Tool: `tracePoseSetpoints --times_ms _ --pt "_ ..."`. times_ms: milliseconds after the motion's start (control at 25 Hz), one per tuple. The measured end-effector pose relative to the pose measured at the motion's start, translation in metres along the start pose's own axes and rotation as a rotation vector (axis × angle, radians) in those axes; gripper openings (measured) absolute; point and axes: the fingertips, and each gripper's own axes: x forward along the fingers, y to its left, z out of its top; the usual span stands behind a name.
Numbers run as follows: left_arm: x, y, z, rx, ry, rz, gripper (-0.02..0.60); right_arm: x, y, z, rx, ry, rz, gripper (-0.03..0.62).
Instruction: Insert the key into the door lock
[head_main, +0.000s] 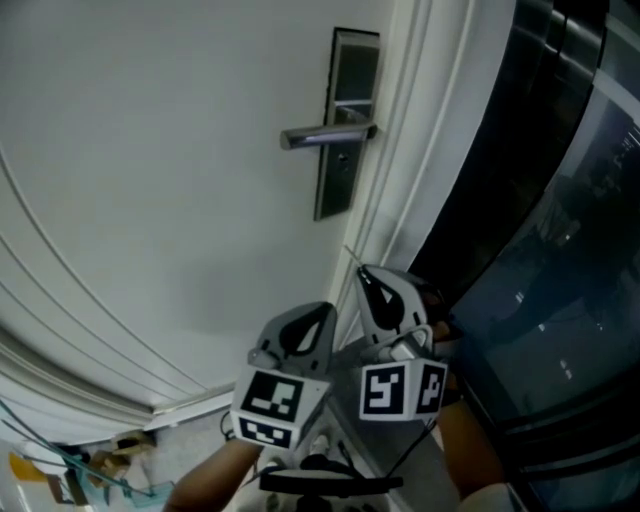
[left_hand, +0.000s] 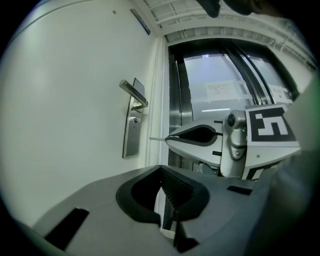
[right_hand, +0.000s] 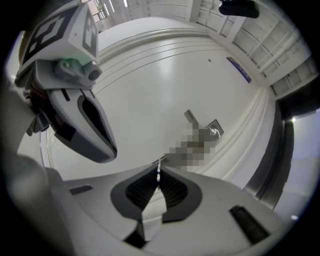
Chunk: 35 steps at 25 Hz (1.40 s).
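Observation:
A white door (head_main: 150, 180) carries a metal lock plate (head_main: 345, 120) with a lever handle (head_main: 325, 135); the keyhole (left_hand: 132, 120) sits just below the lever. My right gripper (head_main: 362, 272) is shut on the key (head_main: 352, 257). The key's thin blade sticks out of the jaw tips toward the door edge and shows edge-on (right_hand: 158, 175). It is well short of the lock plate (right_hand: 218, 129). My left gripper (head_main: 322, 308) hovers beside it on the left, jaws together at the tip with nothing seen in them (left_hand: 161, 170). The left gripper view shows the right gripper (left_hand: 167, 139) and key tip (left_hand: 156, 139) level with the plate (left_hand: 131, 135).
White door-frame moulding (head_main: 400, 200) runs right of the lock. Beyond it stands a dark glass and metal panel (head_main: 560, 250). Some clutter lies on the floor at the lower left (head_main: 70, 470). The person's forearms are at the bottom edge.

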Motion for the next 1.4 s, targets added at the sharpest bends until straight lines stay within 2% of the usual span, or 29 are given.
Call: tracePoseSetpoints --times_ms 360,800,1400 --pt "0.026 0.022 0.019 0.003 -0.026 0.037 0.009 0.036 -0.033 -0.007 -0.21 0.008 -0.036 0.018" --pt "0.038 0.038 0.029 0.012 -0.045 0.078 0.009 0.079 -0.066 -0.009 -0.37 0.041 -0.064 0.018" --pt "0.038 0.049 0.025 0.009 -0.035 0.092 0.009 0.107 -0.079 -0.002 -0.435 0.078 -0.081 0.018"
